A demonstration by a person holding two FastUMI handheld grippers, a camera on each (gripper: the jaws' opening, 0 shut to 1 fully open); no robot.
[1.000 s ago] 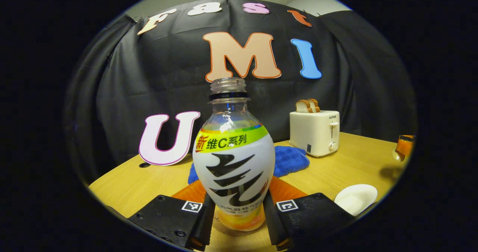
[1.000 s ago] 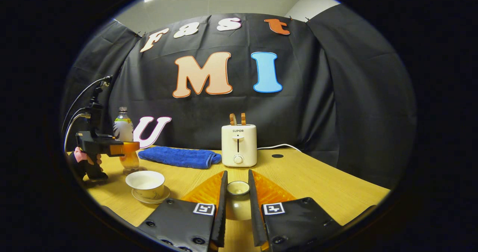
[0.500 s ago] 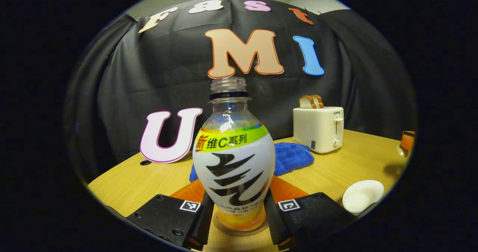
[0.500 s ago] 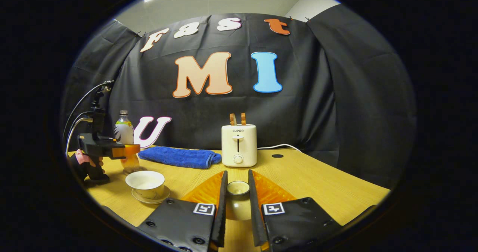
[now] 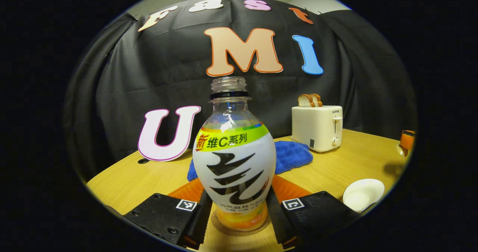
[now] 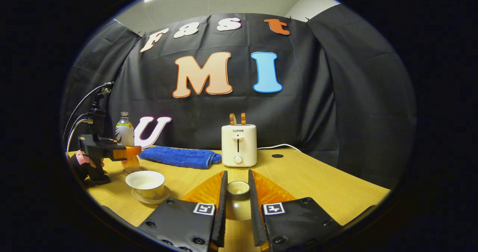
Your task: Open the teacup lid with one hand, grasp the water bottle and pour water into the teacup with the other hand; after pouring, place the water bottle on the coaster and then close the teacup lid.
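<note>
1. Holding the water bottle (image 5: 234, 162) upright between both fingers of our left gripper (image 5: 236, 222), we have its base on, or just above, a pale round coaster (image 5: 239, 230) on the table (image 5: 149, 181); whether the base touches the coaster we cannot tell
2. The bottle has no cap on its neck, and the left jaws press on its lower body from both sides, so the release is not yet made
3. In the right gripper view the same bottle (image 6: 125, 140) stands at the far left, gripped by the left gripper (image 6: 129, 153) with a person's hand (image 6: 87, 161) on its handle
4. Our right gripper (image 6: 237, 203) has its jaws narrow around the teacup lid (image 6: 238, 198), which sits knob-up between the fingers; both fingers look to press on it, so we judge the lid held
5. The teacup (image 6: 146, 183) stands open on its saucer (image 6: 149, 199), near and left in the right gripper view, just beside the bottle; in the left gripper view the cup (image 5: 363, 194) lies near and right
6. We judge the lid opened and the pouring likely done, though the cup's fill is too pale to confirm
7. Left to do: let go of the bottle on the coaster, then carry the lid across and set it on the teacup
8. A toaster (image 6: 239, 145) and a blue towel (image 6: 179, 156) sit far back, well apart from the work
</note>
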